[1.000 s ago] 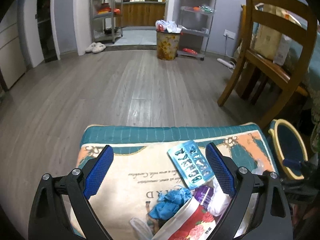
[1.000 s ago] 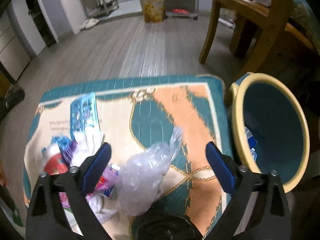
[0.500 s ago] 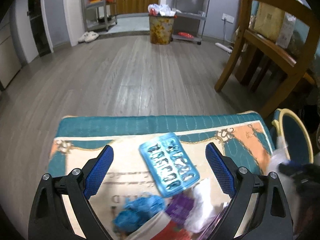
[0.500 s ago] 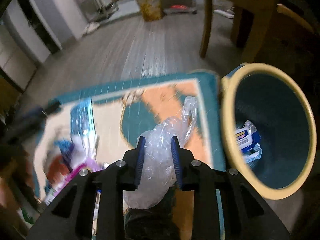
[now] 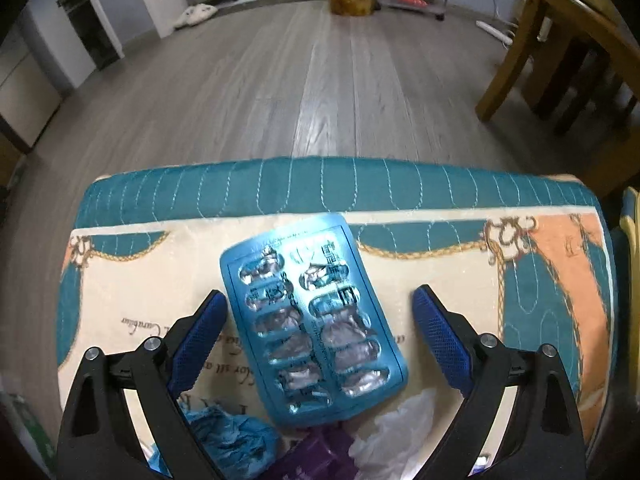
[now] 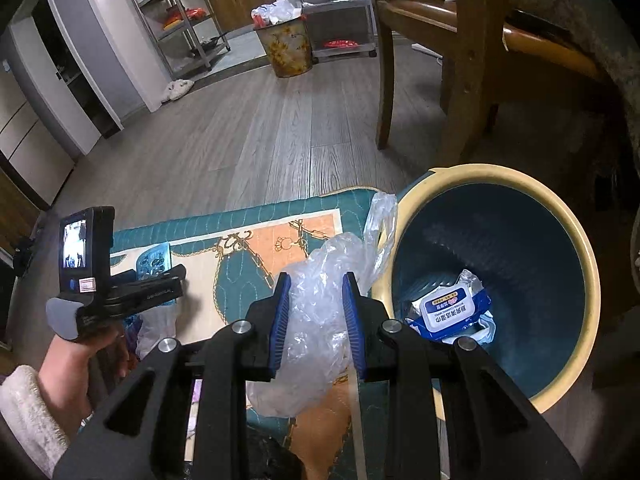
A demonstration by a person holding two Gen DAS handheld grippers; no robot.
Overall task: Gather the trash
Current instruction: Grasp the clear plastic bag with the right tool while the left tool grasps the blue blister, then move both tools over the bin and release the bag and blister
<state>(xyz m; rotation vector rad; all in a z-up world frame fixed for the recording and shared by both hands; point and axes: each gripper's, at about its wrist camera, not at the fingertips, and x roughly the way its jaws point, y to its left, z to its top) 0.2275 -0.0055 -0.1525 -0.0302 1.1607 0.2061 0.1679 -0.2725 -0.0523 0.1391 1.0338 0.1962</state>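
My right gripper [image 6: 314,286] is shut on a clear plastic bag [image 6: 320,304] and holds it above the mat, just left of the blue bin [image 6: 500,208] with a cream rim. A wipes packet [image 6: 450,308] lies in the bin. My left gripper [image 5: 318,306] is open low over the mat, its fingers on either side of a blue blister pack [image 5: 308,324]. Below the pack lie a crumpled blue wrapper [image 5: 228,438], a purple wrapper [image 5: 316,456] and a white bag [image 5: 400,428]. The left gripper also shows in the right wrist view [image 6: 120,284].
The trash lies on a teal, cream and orange mat [image 5: 360,196] on a wood floor. A wooden chair [image 6: 452,40] stands behind the bin. A full patterned waste bin [image 6: 286,46] and metal shelves [image 6: 180,20] stand far back.
My right gripper closed on the clear plastic bag, lifted it and carried it right toward the blue bin. My left gripper tilted down and moved forward around the blister pack, still open.
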